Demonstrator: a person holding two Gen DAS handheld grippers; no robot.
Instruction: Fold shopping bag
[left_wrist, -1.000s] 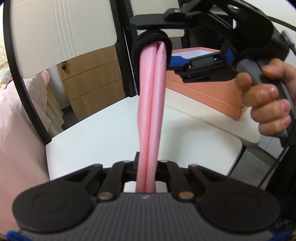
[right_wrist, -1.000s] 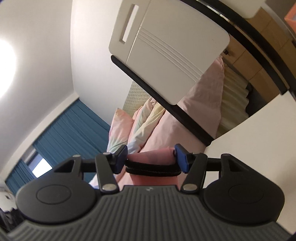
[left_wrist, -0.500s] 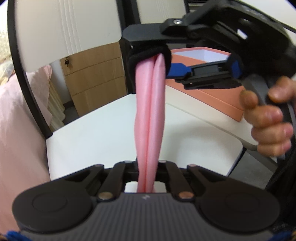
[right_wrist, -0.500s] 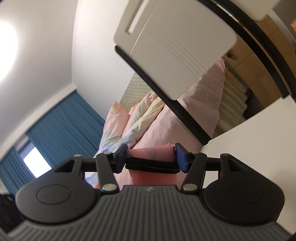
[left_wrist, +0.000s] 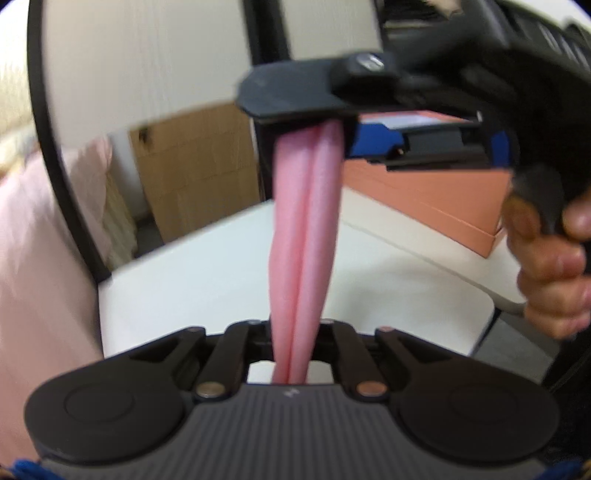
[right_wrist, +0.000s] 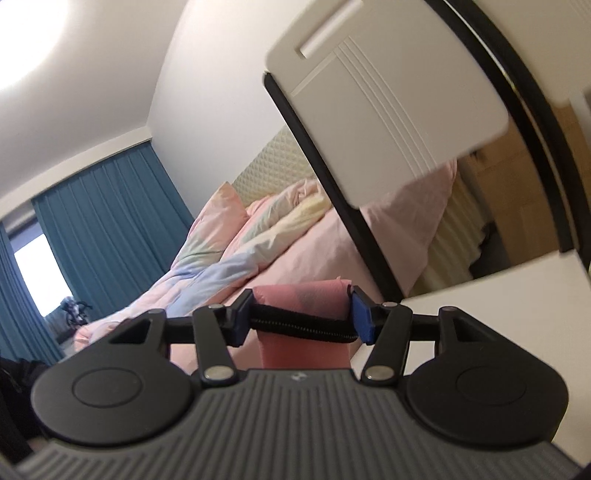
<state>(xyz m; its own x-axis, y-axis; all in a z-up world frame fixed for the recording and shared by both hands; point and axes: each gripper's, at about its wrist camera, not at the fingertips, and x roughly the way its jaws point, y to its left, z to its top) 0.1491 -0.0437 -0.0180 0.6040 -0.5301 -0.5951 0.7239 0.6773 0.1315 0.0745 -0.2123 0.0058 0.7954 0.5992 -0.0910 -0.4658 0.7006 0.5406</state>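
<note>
Across the centre of the left wrist view, the pink shopping bag (left_wrist: 304, 236) stretches above the desk (left_wrist: 221, 273) between both tools. The left hand-held gripper (left_wrist: 293, 332), pinching its lower end, is opening, so that end could slip free; the right hand-held gripper (right_wrist: 301, 314), half spread, clamps the bag's black elastic band (right_wrist: 303, 325) end.

The left wrist camera looks slightly downward along its gripper (left_wrist: 293, 332) across a white table (left_wrist: 207, 273), close to the right gripper (left_wrist: 343, 127) at the frame's top. The right wrist camera, rolled sideways, faces a bed (right_wrist: 258, 236) and curtains (right_wrist: 107, 221). Both views share the pink bag (left_wrist: 304, 229), chair back (right_wrist: 388, 96) and table.
</note>
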